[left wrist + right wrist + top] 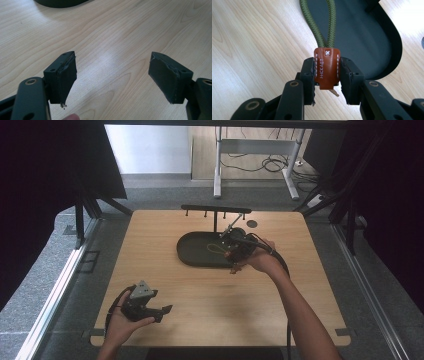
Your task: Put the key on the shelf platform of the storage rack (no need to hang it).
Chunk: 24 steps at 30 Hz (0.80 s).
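Fingers (pixel 308 75) of the right gripper (pixel 327 81) are clamped from both sides on a brown leather tab (pixel 326 68), which stands upright between them with its stitched face toward the camera. From the top of the tab a doubled olive-green cord (pixel 329 22) runs straight ahead, away from the fingers, so the long axis of this keychain lanyard lies in line with the gripper's reach. Beyond and a little to the right of the fingers lies a dark oval tray (pixel 387 32); the cord passes over its floor, while the tab itself hangs just short of the tray's near rim, above the pale wooden surface (pixel 257 42).

In the high view the right gripper (pixel 239 246) sits at the near right end of the tray (pixel 192 251), with a loop of the cord (pixel 216 248) lying inside it, and a black peg rack (pixel 216 210) stands just behind the tray. That rack is probably where the loop is bound, so the coming move would be a lift forward and up past the tray.

Well back from all this, the left gripper (pixel 165 310) rests low near the surface's front left edge. Its fingers (pixel 63 77) are spread wide with nothing between them but bare wood (pixel 112 37), so the right hand is clearly the nearer one.
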### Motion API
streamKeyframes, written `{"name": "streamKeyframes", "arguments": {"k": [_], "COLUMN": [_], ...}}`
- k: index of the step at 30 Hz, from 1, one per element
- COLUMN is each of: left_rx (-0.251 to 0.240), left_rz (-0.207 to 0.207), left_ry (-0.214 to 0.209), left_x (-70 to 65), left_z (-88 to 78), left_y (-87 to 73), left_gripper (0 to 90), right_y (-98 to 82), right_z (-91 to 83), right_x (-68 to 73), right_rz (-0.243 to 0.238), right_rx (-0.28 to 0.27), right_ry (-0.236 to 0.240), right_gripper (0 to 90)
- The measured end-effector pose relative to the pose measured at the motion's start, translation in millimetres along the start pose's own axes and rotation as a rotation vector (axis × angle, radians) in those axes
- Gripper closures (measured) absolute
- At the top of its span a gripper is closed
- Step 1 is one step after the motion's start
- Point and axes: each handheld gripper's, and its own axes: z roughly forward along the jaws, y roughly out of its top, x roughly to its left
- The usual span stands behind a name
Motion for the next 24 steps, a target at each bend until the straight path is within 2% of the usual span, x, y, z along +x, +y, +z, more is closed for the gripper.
{"name": "streamKeyframes", "arguments": {"k": [4, 20, 24], "left_rx": [-0.001, -0.004, -0.004], "left_rz": [0.003, -0.002, -0.003], "left_ry": [-0.001, 0.002, 0.002], "left_x": [-0.3, 1.4, 1.6], "left_z": [-0.1, -2.0, -2.3], "left_y": [0.1, -0.4, -0.5], "left_gripper": [23.0, 23.0, 23.0], "right_y": [3.5, 17.0, 19.9], "right_z": [0.9, 2.3, 4.7], "right_x": [-2.6, -15.6, -17.9], "right_rz": [-0.020, 0.009, 0.002], "right_rx": [0.005, 0.007, 0.007], "right_ry": [-0.003, -0.015, 0.000], "right_gripper": [67.0, 67.0, 67.1]}}
